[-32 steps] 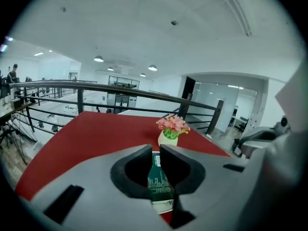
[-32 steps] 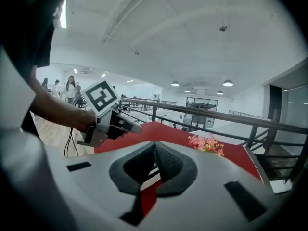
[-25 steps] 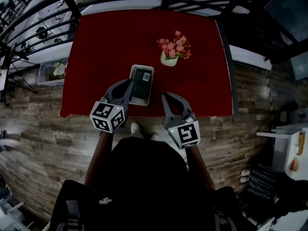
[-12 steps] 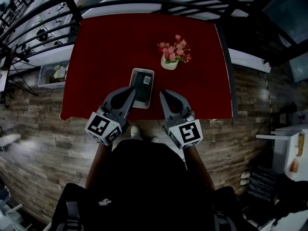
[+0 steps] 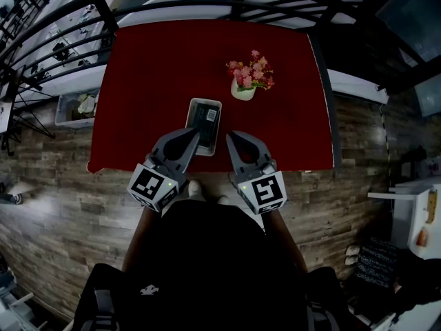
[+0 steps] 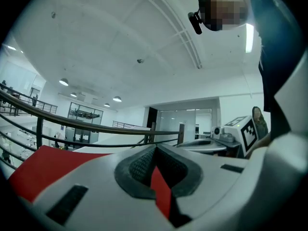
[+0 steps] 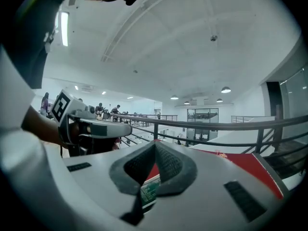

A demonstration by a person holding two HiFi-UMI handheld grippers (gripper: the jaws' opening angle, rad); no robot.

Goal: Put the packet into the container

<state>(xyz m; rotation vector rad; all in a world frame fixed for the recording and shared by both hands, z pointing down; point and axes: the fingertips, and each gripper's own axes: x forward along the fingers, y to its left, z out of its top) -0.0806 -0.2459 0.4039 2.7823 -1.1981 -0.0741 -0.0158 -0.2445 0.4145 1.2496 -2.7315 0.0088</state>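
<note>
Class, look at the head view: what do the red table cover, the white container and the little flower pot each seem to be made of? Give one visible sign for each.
Table cover: probably matte red cloth or felt; even colour, no glare.
Container: likely white plastic, with a smooth pale rim; glazed ceramic is possible.
Flower pot: white and smooth, either ceramic or plastic; too small to tell.

1. In the head view, the near left corner of the container (image 5: 219, 124) is covered by the tip of the left gripper (image 5: 193, 141).
2. The print on the packet (image 5: 204, 119) is too small to be read there.
3. In the right gripper view, only a green printed sliver of the packet (image 7: 150, 192) is seen, below the jaws.
</note>
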